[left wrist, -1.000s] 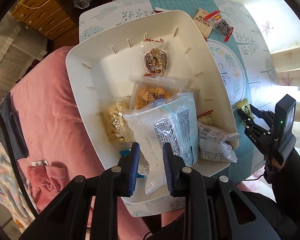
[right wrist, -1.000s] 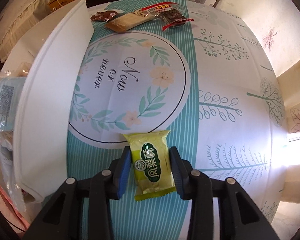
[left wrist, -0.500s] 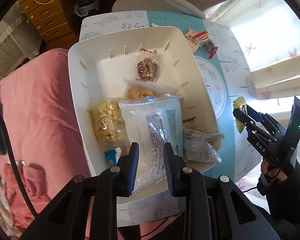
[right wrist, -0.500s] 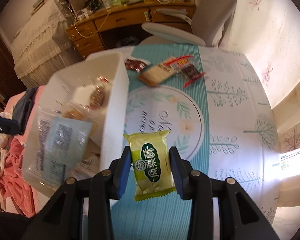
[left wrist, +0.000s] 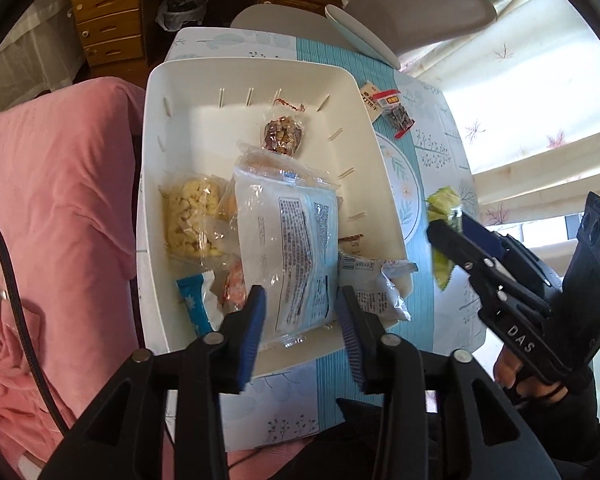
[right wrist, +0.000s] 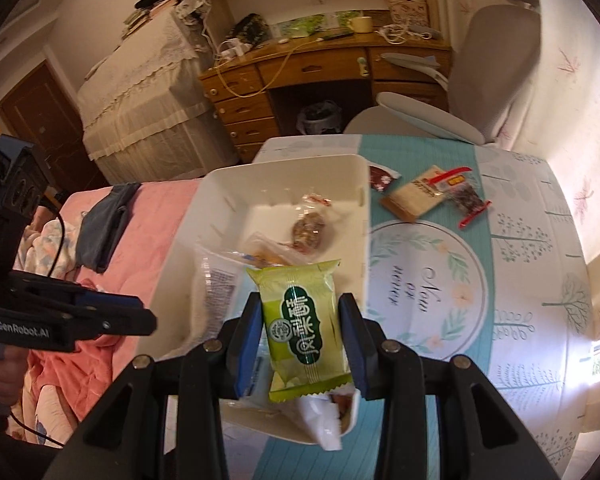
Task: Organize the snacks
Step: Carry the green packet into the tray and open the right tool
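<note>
Over the white bin, right gripper tilted down clamping green snack, left gripper opening, empty.

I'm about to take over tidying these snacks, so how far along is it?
Done: several packets lie in the white bin, the big clear-and-blue bag among them; the left tool, jaws opening, stands over it. In hand: the right tool grips a green pastry packet above the bin. Left: three packets on the tablecloth, a dark red one, a tan one and a red-edged one.
</note>
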Demonstrator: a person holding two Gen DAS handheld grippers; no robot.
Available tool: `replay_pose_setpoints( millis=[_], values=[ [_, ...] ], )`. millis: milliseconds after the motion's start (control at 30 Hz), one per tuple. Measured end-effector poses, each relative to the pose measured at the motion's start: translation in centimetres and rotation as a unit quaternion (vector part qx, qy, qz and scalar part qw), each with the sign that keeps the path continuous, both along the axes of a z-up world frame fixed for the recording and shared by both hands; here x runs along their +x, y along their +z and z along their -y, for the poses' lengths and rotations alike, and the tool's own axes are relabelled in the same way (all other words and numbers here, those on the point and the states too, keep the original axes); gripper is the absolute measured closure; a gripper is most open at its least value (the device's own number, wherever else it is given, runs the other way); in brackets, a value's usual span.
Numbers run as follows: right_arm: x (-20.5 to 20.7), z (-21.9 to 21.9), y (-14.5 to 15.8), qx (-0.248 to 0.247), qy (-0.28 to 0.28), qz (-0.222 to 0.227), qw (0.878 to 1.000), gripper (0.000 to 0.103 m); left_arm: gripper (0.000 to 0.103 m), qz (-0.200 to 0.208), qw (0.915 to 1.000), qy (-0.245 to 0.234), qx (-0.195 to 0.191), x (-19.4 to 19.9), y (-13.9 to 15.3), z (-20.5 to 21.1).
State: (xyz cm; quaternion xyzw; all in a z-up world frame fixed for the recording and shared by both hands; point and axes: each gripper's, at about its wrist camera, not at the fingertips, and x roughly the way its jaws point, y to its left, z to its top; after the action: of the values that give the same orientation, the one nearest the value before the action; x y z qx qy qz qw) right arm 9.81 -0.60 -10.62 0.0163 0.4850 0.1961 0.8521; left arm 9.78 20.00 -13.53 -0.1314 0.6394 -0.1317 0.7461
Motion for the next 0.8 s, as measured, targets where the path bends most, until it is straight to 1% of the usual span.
replay_pose_setpoints(
  millis=[33, 100, 167, 200, 233, 367, 433, 500, 600, 767, 800],
  values=[
    [-0.1, -0.6, 0.0, 0.004, 0.007, -0.002, 1.000, 0.064, 0.056, 0.003, 1.0000, 0.006, -0.005, -0.4, 0.1, -0.2],
    [-0.2, -1.5, 0.0, 0.008, 0.018, -0.006, 1.000, 0.064, 0.053, 0.009, 0.9998, 0.013, -0.011, -0.9, 0.3, -0.6],
    [-0.5, -2.1, 0.0, 0.005, 0.020, -0.005, 1.000, 0.064, 0.046, 0.013, 0.9996, 0.021, -0.013, -1.3, 0.5, -1.0],
    [-0.5, -2.2, 0.0, 0.004, 0.018, -0.005, 1.000, 0.063, 0.039, 0.015, 0.9995, 0.025, -0.013, -1.5, 0.7, -1.3],
    [-0.5, -2.2, 0.0, 0.004, 0.017, -0.006, 1.000, 0.062, 0.035, 0.016, 0.9993, 0.029, -0.016, -1.6, 0.8, -1.5],
    [-0.4, -2.1, 0.3, 0.006, 0.009, -0.005, 1.000, 0.054, 0.033, 0.017, 0.9992, 0.034, -0.009, -1.6, 1.5, -1.9],
    [-0.1, -2.0, 0.6, 0.004, 0.002, -0.005, 1.000, 0.050, 0.025, 0.018, 0.9991, 0.036, -0.008, -1.4, 2.0, -2.0],
    [0.1, -2.0, 0.9, 0.001, -0.002, -0.003, 1.000, 0.046, 0.023, 0.023, 0.9990, 0.037, -0.012, -1.1, 2.5, -1.9],
    [0.5, -1.4, 1.4, 0.004, -0.012, -0.009, 1.000, 0.038, 0.021, 0.027, 0.9989, 0.037, -0.013, -0.4, 3.1, -1.5],
    [2.0, 0.6, 2.3, 0.017, -0.039, -0.022, 0.999, 0.031, 0.021, 0.035, 0.9986, 0.038, -0.013, 1.5, 4.2, -0.4],
    [2.2, 0.9, 2.3, 0.019, -0.041, -0.024, 0.999, 0.029, 0.021, 0.037, 0.9985, 0.038, -0.011, 1.8, 4.4, -0.2]
  ],
)
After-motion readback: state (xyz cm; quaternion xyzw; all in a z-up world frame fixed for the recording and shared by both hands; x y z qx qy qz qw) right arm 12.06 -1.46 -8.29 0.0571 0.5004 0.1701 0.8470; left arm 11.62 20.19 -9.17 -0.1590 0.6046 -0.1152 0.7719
